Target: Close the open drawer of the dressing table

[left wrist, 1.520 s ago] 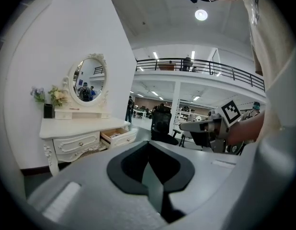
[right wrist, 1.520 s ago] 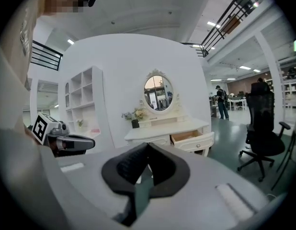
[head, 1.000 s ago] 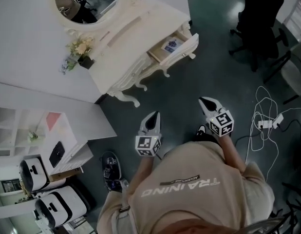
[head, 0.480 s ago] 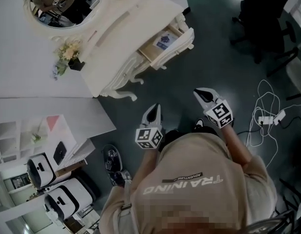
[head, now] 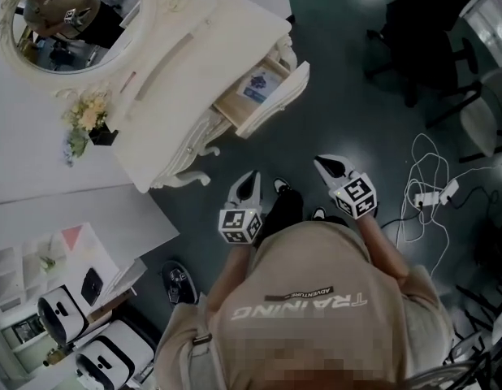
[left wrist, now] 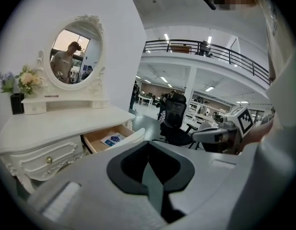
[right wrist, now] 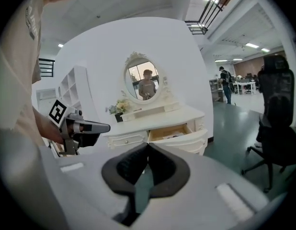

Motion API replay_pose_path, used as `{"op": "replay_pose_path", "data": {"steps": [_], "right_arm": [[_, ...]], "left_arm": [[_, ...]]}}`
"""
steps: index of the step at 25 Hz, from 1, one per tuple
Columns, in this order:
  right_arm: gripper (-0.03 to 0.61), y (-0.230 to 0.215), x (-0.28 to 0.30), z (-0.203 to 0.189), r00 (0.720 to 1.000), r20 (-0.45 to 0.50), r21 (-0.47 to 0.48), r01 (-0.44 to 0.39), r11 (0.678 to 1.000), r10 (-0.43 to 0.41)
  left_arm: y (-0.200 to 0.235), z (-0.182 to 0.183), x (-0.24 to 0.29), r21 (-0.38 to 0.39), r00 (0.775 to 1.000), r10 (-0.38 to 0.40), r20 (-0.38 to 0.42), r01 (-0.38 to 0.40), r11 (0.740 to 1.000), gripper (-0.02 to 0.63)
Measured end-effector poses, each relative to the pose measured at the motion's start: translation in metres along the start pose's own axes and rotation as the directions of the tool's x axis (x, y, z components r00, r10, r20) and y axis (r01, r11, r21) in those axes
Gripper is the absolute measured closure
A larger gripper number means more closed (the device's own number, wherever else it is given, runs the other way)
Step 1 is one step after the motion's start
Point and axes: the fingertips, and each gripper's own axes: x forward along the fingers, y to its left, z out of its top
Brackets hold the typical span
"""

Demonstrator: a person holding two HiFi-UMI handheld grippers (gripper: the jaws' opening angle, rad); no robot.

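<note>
The white dressing table (head: 202, 55) stands at the upper left of the head view, its right-hand drawer (head: 271, 108) pulled open with a blue-printed card (head: 257, 85) inside. My left gripper (head: 250, 179) and right gripper (head: 324, 165) are held out over the dark floor, a short way from the drawer, touching nothing. Both are shut with nothing between the jaws. The left gripper view has the open drawer (left wrist: 112, 139) to the left, beyond the shut jaw tips. In the right gripper view the drawer (right wrist: 179, 134) lies straight ahead past the tips.
An oval mirror (head: 68, 15) and a small flower vase (head: 90, 124) sit on the table. A black office chair (head: 421, 39) stands at the upper right. Cables with a power strip (head: 434, 193) lie on the floor to the right. White shelves (head: 72, 254) are at the lower left.
The dressing table and drawer have slid left and lower in the head view as the person steps closer. Both grippers have stayed shut and moved nearer to the drawer.
</note>
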Motion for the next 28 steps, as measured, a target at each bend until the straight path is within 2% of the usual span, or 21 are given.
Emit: {"op": "replay_pose_path", "data": {"steps": [2,6,10,13,18,22,26,28], "right_arm": [[0.575,-0.010,0.012,0.019,1.000,0.000,0.010,0.030,1.000,-0.030],[0.575,-0.038,0.054,0.038,0.995,-0.039,0.016,0.088,0.996,-0.087],[0.574,-0.062,0.098,0.051,0.985,-0.093,0.117,0.156,0.981,-0.146],[0.575,-0.078,0.127,0.062,0.981,-0.112,0.120,0.171,0.978,-0.158],[0.575,-0.107,0.151,0.063,0.977,-0.172,0.113,0.147,0.983,-0.127],[0.575,-0.152,0.177,0.058,0.974,-0.216,0.102,0.088,0.991,-0.064],[0.574,-0.199,0.204,0.052,0.961,-0.274,0.112,0.005,0.994,0.026],[0.574,-0.224,0.215,0.043,0.942,-0.330,0.115,-0.030,0.993,0.067]], "left_arm": [[0.016,0.010,0.022,0.011,0.999,-0.030,-0.024,0.031,0.999,0.606],[0.050,0.040,0.060,0.051,0.997,-0.082,-0.013,0.083,0.995,0.606],[0.076,0.051,0.080,0.142,0.992,-0.120,-0.029,0.123,0.982,0.606],[0.096,0.062,0.099,0.108,0.991,-0.135,-0.020,0.136,0.985,0.606],[0.111,0.069,0.131,0.066,0.993,-0.112,-0.039,0.114,0.991,0.606],[0.117,0.071,0.172,0.049,0.996,-0.050,-0.078,0.054,0.997,0.606],[0.119,0.088,0.214,0.085,0.992,0.027,-0.124,-0.016,0.996,0.606],[0.116,0.097,0.231,0.105,0.990,0.050,-0.131,-0.036,0.994,0.606]]}}
